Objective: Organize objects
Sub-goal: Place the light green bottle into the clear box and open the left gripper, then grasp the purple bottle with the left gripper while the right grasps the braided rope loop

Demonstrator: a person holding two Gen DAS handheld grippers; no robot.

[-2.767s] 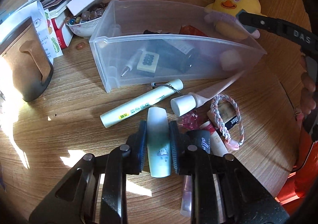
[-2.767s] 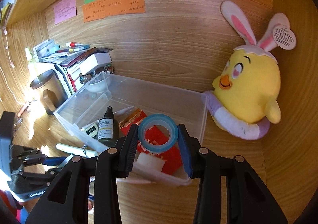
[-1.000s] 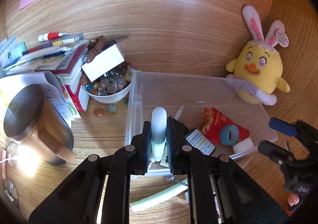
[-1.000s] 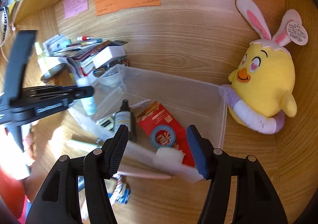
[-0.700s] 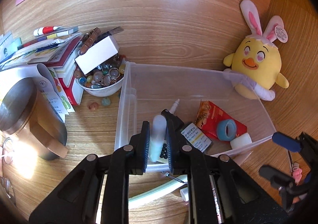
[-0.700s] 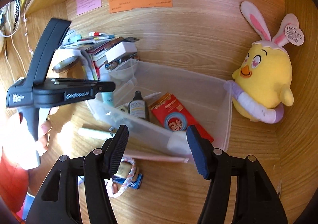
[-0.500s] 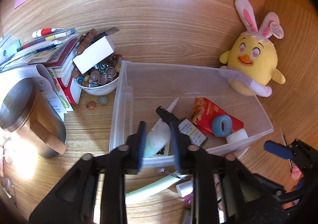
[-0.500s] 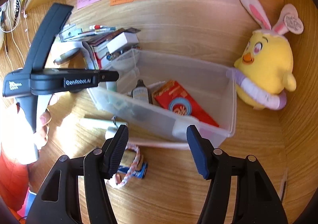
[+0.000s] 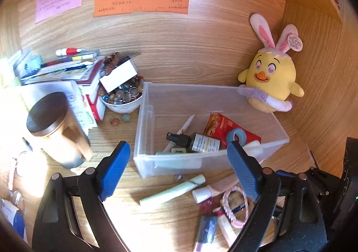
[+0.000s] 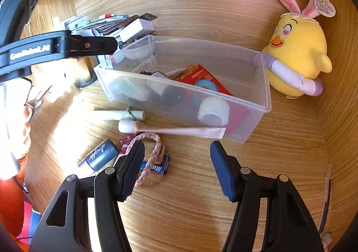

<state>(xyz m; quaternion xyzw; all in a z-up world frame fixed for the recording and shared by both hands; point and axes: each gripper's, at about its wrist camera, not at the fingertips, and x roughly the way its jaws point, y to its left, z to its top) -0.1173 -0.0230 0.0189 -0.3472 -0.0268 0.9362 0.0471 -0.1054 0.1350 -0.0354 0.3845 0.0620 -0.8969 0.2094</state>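
Wood-grain bench (image 9: 179,77) carries everything. Clear plastic bin (image 9: 257,93) sits mid-bench, a yellow plush chick (image 9: 271,82) touching its far right corner. Lidded mug (image 9: 56,126) stands left of the bin, well apart from it.

Left gripper (image 9: 179,167): jaws have just been opening, now spread wide with nothing between them. Pale green-white bottle (image 10: 127,88) lies inside the bin at its near left end, beside a dark dropper bottle (image 9: 194,141), red packet (image 9: 226,124) and blue tape roll (image 9: 236,136).

Right gripper (image 10: 176,162): jaws spread, empty, low over loose items in front of the bin: pink tube (image 10: 179,131), pale green tube (image 10: 116,115), grey-capped tube (image 10: 100,155), braided cord loop (image 10: 147,151) lying against the left pad.

Step in hand, judged: one drop-off done, next pick beginning. Next move likely calls for centring the right jaws over one item; the pink tube touches the bin wall, so approach from the open side.
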